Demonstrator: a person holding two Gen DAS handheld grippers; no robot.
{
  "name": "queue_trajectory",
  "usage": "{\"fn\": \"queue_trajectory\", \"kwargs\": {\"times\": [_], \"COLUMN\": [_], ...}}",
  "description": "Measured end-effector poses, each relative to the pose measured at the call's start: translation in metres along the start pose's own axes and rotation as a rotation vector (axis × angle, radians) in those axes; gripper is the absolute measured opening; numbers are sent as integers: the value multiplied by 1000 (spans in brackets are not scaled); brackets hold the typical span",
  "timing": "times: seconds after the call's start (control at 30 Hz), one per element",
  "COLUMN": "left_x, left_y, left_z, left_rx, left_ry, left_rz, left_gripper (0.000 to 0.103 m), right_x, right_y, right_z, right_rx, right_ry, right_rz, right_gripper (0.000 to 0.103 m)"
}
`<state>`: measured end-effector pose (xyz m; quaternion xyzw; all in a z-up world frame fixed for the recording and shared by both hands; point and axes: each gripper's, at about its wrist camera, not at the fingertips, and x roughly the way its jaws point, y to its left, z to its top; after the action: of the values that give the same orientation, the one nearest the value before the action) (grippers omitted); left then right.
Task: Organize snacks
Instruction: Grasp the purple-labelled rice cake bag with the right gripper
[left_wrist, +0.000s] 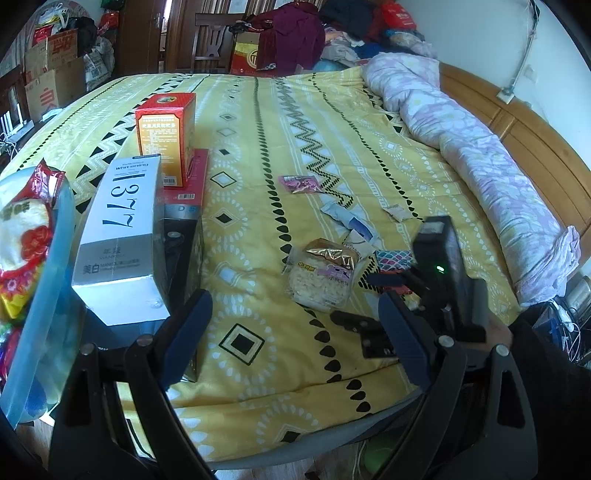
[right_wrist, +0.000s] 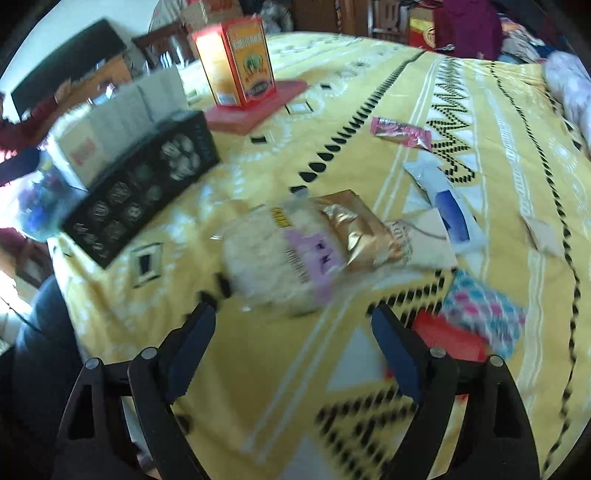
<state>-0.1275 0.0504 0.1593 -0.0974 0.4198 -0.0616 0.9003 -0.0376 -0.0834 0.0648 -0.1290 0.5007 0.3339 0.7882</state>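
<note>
Right wrist view — blurred, seemingly a round, clear-wrapped rice-cracker pack (right_wrist: 284, 266) on yellow patterned bedspread (right_wrist: 258, 387), just ahead of the wide-spread, empty right gripper (right_wrist: 293, 325); left gripper (left_wrist: 295, 314) spread wide too.

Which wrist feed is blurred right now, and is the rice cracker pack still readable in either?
Right wrist view: motion-smeared, rice cracker pack soft, print unreadable. Left wrist view: sharp, same pack crisp, fisheye bending the bed edge, boxes' faces dim.
</note>
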Motion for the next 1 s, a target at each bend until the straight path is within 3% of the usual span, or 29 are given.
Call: {"fn": "queue_trajectory", "kwargs": {"times": [0.1, 0.33, 0.5, 0.73, 0.87, 0.9, 1.0], "left_x": [2, 11, 12, 15, 15, 14, 13], "left_y": [2, 6, 7, 8, 11, 12, 8], "left_z": [1, -2, -4, -8, -7, -8, -9], "left_rx": [-2, -15, -16, -24, -38, -39, -41], "left_ry": [6, 29, 33, 46, 47, 46, 40], "left_rz": [6, 9, 5, -6, -8, -8, -17], "left_gripper": [92, 92, 92, 92, 92, 92, 92], "right_x": [24, 43, 36, 61, 73, 70, 48], "right_y": [-3, 1, 3, 16, 7, 6, 5], "right_z": [13, 40, 46, 57, 61, 60, 49], "right_rx": [-73, -185, -221, -330, -207, -181, -91], "right_ry": [62, 67, 51, 123, 133, 114, 36], "right_rz": [24, 10, -1, 14, 66, 64, 40], "right_gripper": [89, 96, 97, 99, 88, 83, 82]}}
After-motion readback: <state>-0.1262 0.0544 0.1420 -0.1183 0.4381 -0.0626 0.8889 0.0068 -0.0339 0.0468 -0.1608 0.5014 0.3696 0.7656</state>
